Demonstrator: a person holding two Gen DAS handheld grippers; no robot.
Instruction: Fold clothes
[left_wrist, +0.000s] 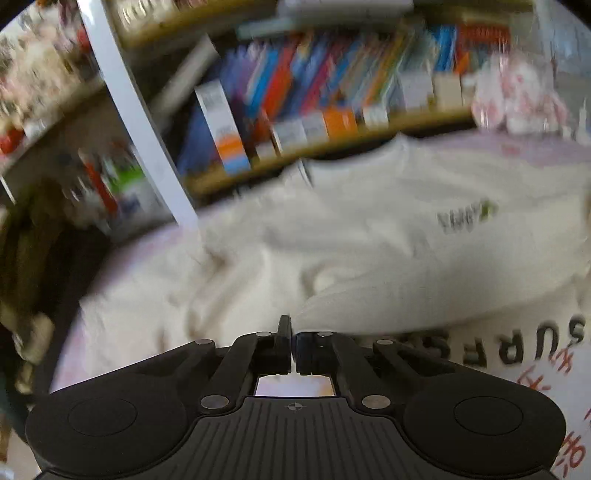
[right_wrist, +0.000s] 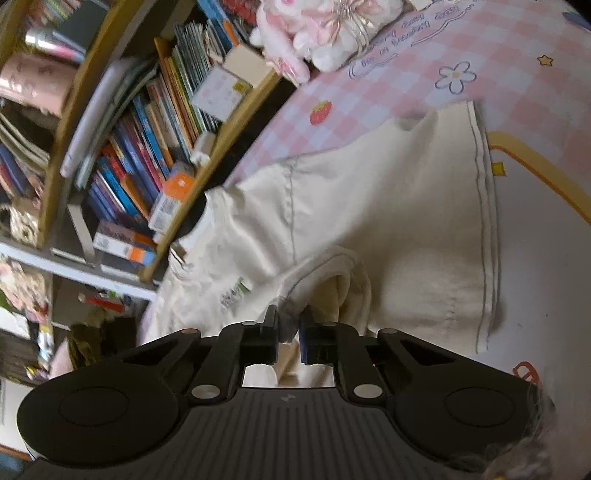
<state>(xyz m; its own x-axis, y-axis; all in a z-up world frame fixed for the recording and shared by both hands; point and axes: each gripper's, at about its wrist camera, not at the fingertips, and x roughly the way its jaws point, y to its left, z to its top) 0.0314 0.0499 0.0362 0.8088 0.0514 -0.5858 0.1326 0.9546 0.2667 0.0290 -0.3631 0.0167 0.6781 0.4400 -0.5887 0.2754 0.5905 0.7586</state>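
Still, cream T-shirt (right_wrist: 388, 221) between right gripper's (right_wrist: 288, 332) fingers (right_wrist: 271, 332).

A cream T-shirt (right_wrist: 388, 221) covers most of the pink checked bedspread (right_wrist: 443, 85). Bare bedspread stays free beyond the shirt's hem and toward the far corner — room to pass there. A crowded bookshelf (right_wrist: 155, 147) stands close along the bed's edge, blocking that side — a plush toy (right_wrist: 317, 33) sits at its end.

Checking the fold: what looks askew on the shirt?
The shirt lies rumpled on the bed, its sleeve bunched at the right gripper; its collar end hangs off the bed's edge by the bookshelf.
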